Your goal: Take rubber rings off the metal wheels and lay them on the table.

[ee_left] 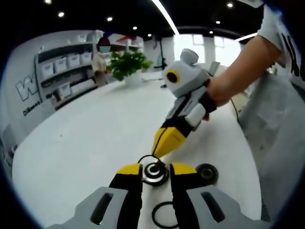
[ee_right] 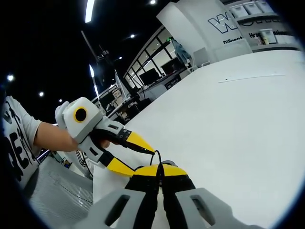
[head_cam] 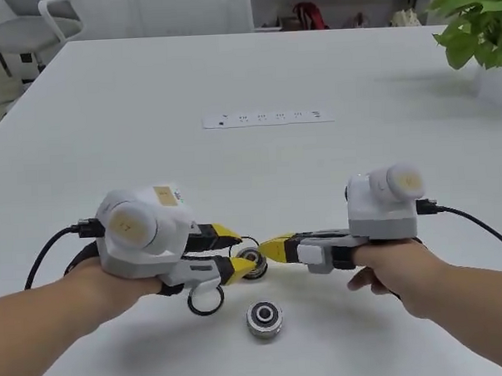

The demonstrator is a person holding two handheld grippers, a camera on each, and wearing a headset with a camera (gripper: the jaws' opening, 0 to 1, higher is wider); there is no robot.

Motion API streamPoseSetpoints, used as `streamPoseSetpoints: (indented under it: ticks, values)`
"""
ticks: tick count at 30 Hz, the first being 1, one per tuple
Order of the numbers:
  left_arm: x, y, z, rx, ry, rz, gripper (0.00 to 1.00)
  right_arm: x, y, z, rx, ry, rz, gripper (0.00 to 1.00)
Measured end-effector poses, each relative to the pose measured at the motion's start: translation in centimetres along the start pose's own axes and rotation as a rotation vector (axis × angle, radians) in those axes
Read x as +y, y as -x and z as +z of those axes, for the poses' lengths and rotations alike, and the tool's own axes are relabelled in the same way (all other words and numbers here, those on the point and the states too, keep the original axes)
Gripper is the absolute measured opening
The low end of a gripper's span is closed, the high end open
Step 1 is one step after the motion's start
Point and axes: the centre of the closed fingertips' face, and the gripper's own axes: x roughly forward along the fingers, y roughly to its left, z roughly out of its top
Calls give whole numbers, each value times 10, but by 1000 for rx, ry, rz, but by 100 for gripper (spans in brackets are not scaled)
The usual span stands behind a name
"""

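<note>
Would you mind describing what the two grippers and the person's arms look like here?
The left gripper and right gripper both have pale grey bodies and black jaws ending in pointed yellow tips. A black cable trails from the back of each. The person wears a white short-sleeved shirt with dark lettering, and the forearms are uncovered.

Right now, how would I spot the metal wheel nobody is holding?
On the white table, look between the left gripper and right gripper. The free wheel lies alone nearest you, touched by nothing; the other wheel sits in the left jaws, the right pinching its rubber ring.
</note>
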Motion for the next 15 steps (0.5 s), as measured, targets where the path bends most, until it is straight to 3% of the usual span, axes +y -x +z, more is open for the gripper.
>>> streamPoseSetpoints:
  ticks: [15]
  values:
    - [-9, 19, 17, -68, -6, -13, 39, 9, 2, 6, -10, 1, 19, 0]
